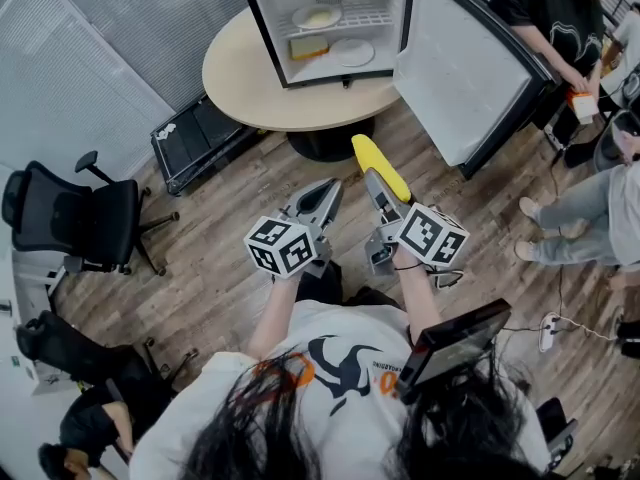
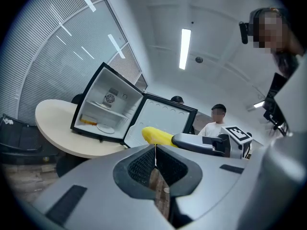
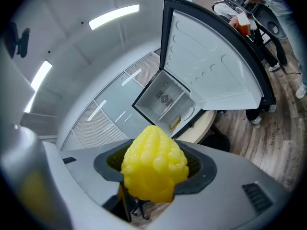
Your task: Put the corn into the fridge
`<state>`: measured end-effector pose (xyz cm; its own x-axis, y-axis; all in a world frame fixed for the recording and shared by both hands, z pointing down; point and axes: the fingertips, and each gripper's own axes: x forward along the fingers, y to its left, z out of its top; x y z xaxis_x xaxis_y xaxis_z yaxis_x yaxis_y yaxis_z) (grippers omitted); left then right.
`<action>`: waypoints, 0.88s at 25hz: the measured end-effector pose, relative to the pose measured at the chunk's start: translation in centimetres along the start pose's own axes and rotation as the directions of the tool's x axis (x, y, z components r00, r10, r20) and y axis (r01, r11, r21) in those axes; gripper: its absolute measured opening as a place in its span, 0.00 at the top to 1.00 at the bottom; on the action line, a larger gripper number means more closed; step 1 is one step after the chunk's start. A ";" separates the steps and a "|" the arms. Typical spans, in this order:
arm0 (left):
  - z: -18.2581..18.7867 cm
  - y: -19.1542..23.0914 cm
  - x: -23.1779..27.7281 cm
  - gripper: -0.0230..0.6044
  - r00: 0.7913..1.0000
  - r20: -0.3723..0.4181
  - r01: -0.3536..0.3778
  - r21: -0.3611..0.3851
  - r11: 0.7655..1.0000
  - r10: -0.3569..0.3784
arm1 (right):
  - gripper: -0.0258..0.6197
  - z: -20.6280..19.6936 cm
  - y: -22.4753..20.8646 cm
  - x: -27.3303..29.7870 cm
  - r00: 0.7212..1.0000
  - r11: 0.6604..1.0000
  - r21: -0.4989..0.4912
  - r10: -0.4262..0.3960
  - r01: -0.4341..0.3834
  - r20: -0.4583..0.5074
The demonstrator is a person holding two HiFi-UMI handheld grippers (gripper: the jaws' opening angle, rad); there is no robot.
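Yellow corn point(image 3: 153, 164), black fridge point(image 1: 452, 68) — white inside, beige table point(image 1: 240, 80), wood-grain floor point(image 1: 215, 268)

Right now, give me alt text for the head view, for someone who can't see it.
Seen from above, a person's right gripper holds a yellow corn cob in its tongs, pointing toward an open mini fridge on a round table. The left gripper beside it is shut and empty, and the fridge door stands wide open.
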<state>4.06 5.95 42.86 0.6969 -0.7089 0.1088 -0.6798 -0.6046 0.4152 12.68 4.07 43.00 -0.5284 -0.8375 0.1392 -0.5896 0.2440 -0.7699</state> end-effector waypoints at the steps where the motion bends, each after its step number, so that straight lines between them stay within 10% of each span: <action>1: 0.2 0.2 0.1 0.94 1.000 0.001 0.000 0.000 1.000 0.000 | 0.56 -0.1 0.0 0.3 1.000 1.000 0.002 0.004 -0.004 -0.007; 22: 4.0 10.1 5.0 0.94 0.998 -0.056 0.023 -0.031 0.999 -0.024 | 0.56 1.7 0.0 12.1 0.999 0.999 0.018 -0.028 0.029 -0.030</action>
<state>-0.23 -5.17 44.02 0.7249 -0.6725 0.1491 -0.6565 -0.6091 0.4450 7.37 -6.94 43.64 -0.5294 -0.8292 0.1791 -0.5933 0.2111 -0.7768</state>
